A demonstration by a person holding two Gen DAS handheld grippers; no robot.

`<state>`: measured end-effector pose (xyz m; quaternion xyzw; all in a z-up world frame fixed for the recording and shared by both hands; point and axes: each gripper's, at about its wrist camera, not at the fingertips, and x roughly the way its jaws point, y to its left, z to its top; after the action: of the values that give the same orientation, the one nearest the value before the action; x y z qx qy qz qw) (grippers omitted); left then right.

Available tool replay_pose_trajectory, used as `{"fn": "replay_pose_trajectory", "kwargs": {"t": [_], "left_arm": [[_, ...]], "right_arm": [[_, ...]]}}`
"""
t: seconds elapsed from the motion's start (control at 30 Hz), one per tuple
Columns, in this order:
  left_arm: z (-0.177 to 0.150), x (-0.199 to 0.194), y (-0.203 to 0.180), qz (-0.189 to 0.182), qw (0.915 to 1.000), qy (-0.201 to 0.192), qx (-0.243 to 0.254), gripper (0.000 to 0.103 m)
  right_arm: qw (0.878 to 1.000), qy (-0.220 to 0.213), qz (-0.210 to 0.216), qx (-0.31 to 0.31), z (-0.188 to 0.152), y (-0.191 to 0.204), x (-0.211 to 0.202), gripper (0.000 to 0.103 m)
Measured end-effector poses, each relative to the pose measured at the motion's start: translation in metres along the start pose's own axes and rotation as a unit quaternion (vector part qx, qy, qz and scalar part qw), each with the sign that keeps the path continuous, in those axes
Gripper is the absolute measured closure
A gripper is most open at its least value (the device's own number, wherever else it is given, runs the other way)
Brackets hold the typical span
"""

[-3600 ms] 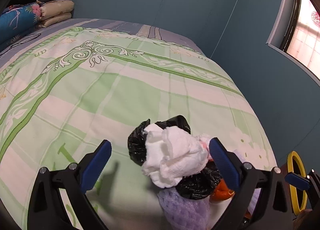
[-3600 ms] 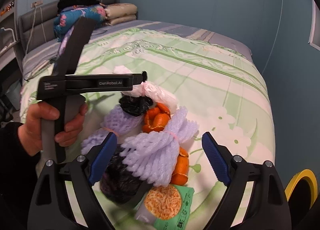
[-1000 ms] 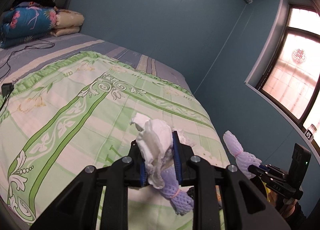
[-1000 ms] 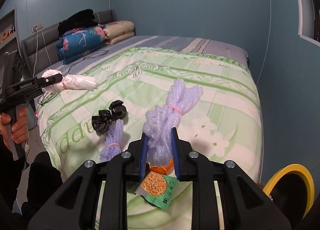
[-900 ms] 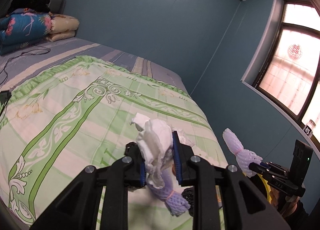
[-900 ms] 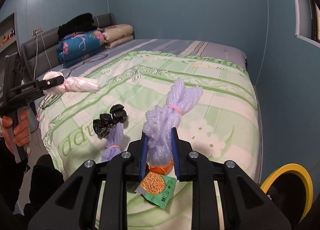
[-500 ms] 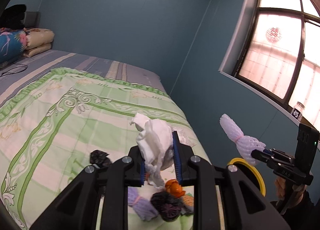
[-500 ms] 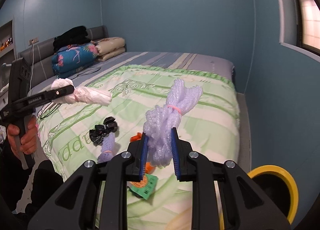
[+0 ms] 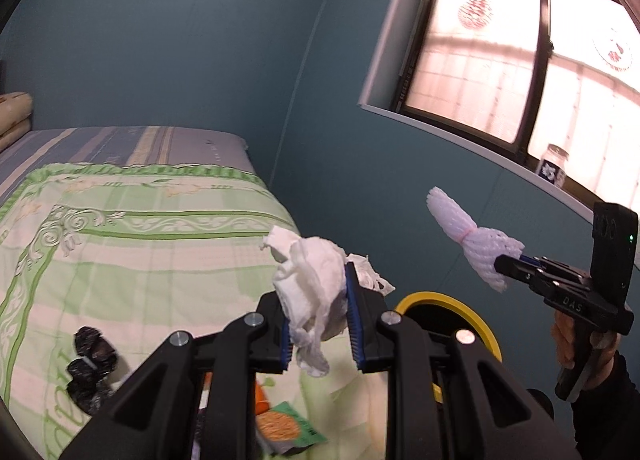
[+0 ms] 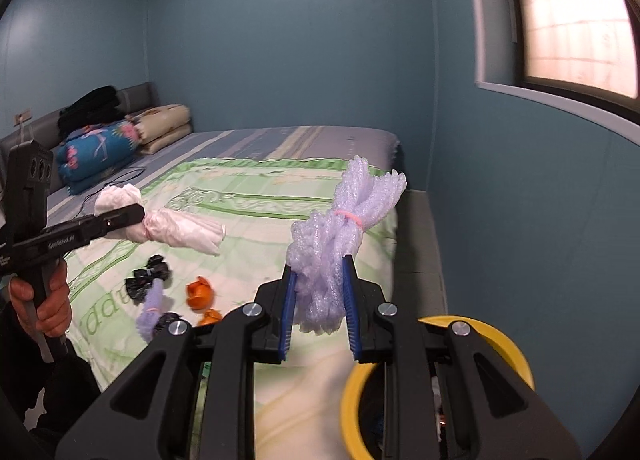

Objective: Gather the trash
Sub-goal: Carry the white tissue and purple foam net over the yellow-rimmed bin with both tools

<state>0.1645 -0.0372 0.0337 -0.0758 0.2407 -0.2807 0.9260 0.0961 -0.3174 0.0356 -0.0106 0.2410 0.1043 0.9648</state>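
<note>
Bed (image 10: 280, 195) under a green patterned cover, folded bedding (image 10: 104, 147) stacked at its head. Near the foot, a loose cluster: black bag scraps (image 10: 146, 278), purple foam net (image 10: 151, 310), orange peel (image 10: 199, 292), green packet (image 9: 286, 426).

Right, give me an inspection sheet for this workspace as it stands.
Surface: bed with green patterned sheet.
Job's things: white tissue wad; purple foam net; yellow-rimmed bin beside the bed.
Clutter: black bag scraps, orange peel, small foam net, snack packet.
Grippers: left gripper clamps the tissue; right gripper clamps the foam net.
Cables: thin black cable near pillows.
Surroundings: blue walls, window.
</note>
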Motion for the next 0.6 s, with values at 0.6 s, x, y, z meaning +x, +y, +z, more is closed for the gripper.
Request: {"fn": "replay_pose_trajectory", "kwargs": {"t": [0.6], "left_arm": [[-0.022,0.120,-0.112,-0.094,0.9916,0.080,0.038,0.083]], "right_arm": [[0.996,0.025,-0.063,0.064,-0.033,-0.087,-0.014,0.083]]}}
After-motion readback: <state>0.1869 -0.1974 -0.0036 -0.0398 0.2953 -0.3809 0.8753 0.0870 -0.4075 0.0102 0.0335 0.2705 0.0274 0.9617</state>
